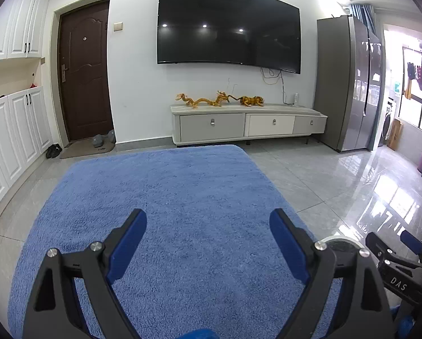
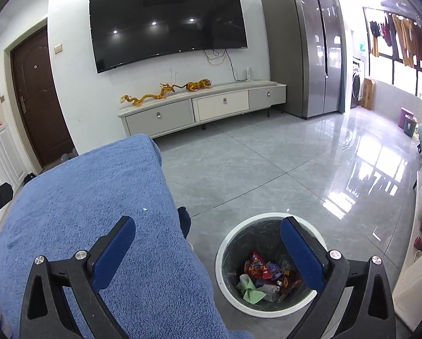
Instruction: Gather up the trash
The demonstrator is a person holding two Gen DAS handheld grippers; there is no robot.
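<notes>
Both grippers, left gripper (image 1: 208,220) and right gripper (image 2: 208,227), hung spread and empty (wrappers sat in the bin (image 2: 270,265)); best rescan the blue worktop (image 2: 83,197).

My left gripper (image 1: 208,223) points forward and slightly down, its jaws spread wide and empty. My right gripper (image 2: 208,230) does likewise, holding nothing.

My left hand-held gripper (image 1: 208,227) hangs over the blue fleece-covered surface (image 1: 168,192), its jaws spread wide with nothing between them. At the lower right I see part of my right hand-held gripper (image 1: 394,247) and the pale rim of the trash bin (image 1: 342,240). Ahead, a TV (image 1: 227,25) hangs above a low cabinet (image 1: 247,121).
</notes>
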